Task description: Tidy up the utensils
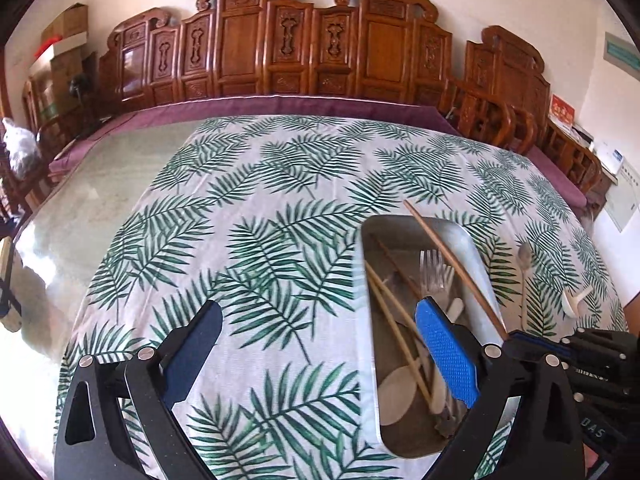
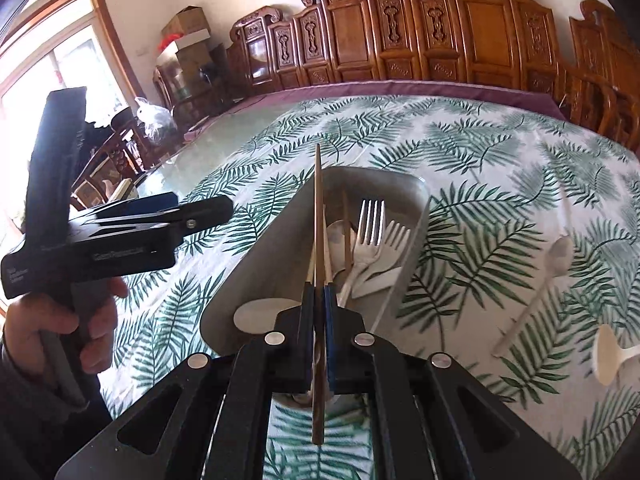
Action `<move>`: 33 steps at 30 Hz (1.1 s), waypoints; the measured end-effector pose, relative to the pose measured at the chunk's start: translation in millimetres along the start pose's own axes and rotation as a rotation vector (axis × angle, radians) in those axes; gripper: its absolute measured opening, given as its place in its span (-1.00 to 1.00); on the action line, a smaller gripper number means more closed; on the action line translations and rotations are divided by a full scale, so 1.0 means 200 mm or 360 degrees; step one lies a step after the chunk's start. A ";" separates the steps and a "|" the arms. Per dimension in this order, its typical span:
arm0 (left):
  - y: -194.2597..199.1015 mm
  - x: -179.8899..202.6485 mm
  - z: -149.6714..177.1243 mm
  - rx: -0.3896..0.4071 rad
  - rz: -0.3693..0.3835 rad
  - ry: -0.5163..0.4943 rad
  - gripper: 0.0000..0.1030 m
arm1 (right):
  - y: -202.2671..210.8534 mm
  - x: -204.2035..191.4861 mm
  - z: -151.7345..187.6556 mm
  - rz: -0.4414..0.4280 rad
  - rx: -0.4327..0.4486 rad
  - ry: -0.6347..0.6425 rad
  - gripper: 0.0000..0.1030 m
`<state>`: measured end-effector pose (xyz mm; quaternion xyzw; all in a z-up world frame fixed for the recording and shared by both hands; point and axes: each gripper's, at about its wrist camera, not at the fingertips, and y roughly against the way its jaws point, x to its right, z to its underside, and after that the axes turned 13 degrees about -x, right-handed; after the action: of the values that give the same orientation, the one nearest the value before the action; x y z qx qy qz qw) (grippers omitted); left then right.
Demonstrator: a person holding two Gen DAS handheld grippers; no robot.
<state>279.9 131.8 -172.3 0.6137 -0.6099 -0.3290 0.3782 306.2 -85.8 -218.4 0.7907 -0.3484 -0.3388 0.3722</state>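
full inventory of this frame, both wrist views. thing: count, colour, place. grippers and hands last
tray: 1, grey metal, on the leaf-print tablecloth
chopstick: 1, brown, in the right gripper, above the tray
chopsticks in tray: several, tan and brown, exact count unclear
forks: 2, one metal, one white, in tray
spoons outside tray: 3, one metal, two white, on cloth right of tray
tablecloth: 1, white with green leaves, on table
wooden chairs: a row, brown, behind table
cardboard boxes: stacked, back left
left gripper: open, empty
right gripper: shut on chopstick
hand: 1, holding left gripper
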 end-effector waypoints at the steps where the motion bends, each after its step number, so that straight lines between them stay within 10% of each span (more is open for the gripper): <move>1: 0.00 -0.01 0.00 -0.0004 -0.0001 0.0004 0.82 | -0.03 0.01 -0.01 -0.0012 -0.0014 -0.0022 -0.88; 33: -0.03 0.00 0.00 -0.0017 -0.0006 0.0007 0.82 | -0.10 0.02 -0.06 -0.0135 -0.0022 -0.0010 -0.77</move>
<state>282.5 132.3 -177.2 0.6136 -0.6062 -0.3317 0.3822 323.7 -74.7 -230.1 0.8011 -0.3134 -0.3591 0.3619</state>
